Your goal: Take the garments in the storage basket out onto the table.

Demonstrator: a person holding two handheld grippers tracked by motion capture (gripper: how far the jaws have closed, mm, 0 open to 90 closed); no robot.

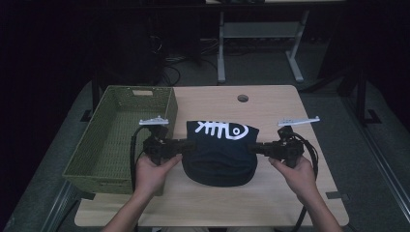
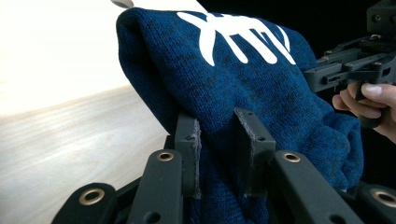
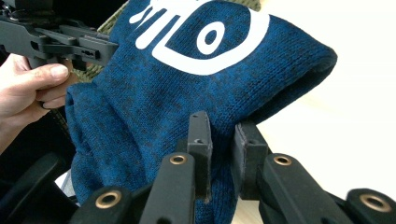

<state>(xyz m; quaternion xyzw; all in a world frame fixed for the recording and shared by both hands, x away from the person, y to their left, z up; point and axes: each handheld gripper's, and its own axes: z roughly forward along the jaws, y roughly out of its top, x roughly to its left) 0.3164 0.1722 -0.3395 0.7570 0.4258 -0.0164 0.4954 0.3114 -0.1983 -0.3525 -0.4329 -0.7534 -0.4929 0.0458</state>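
Blue knitted cloth (image 1: 220, 154), printed with a white fish-skeleton design (image 1: 221, 129), is being held over the middle of the wooden table (image 1: 270, 104), stretched between the two grippers. Its left edge is being clamped by the left gripper (image 1: 186, 145), whose jaws are being pressed together on a fold of the knit, as is being shown in the left gripper view (image 2: 217, 140). Its right edge is being clamped likewise by the right gripper (image 1: 255, 149), the fabric being pinched between both jaws (image 3: 222, 144). Each gripper is being gripped by a hand (image 1: 151, 171) from below. A green woven basket (image 1: 104, 150) is being left standing just beside the cloth, at the table's left edge.
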